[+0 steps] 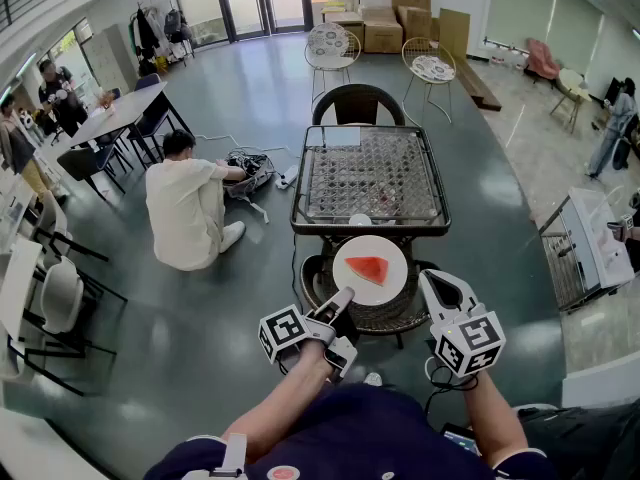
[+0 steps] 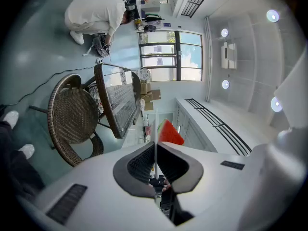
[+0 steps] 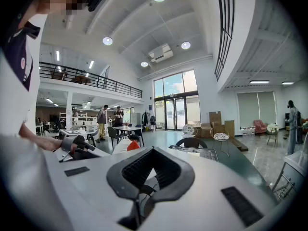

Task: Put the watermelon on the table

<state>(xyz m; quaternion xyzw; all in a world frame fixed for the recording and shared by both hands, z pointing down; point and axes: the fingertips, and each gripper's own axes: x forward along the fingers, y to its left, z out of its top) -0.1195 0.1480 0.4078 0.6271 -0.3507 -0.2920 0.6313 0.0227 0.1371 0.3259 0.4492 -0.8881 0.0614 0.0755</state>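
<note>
A red watermelon slice (image 1: 368, 268) lies on a round white plate (image 1: 349, 255). My left gripper (image 1: 343, 296) is shut on the plate's near-left rim and holds it above a wicker seat (image 1: 385, 315), just short of the glass-topped table (image 1: 300, 224). In the left gripper view the plate (image 2: 156, 124) stands edge-on between the pads, with the watermelon (image 2: 169, 133) on its right face. My right gripper (image 1: 432, 280) hovers to the right of the plate, shut and empty; in its own view the right gripper (image 3: 153, 150) has its tips together.
A person (image 1: 190, 208) sits on the floor left of the table. A dark chair (image 1: 357, 103) stands behind it, with two round wire chairs farther back. A rack (image 1: 585, 248) is at the right. Tables and chairs line the left wall.
</note>
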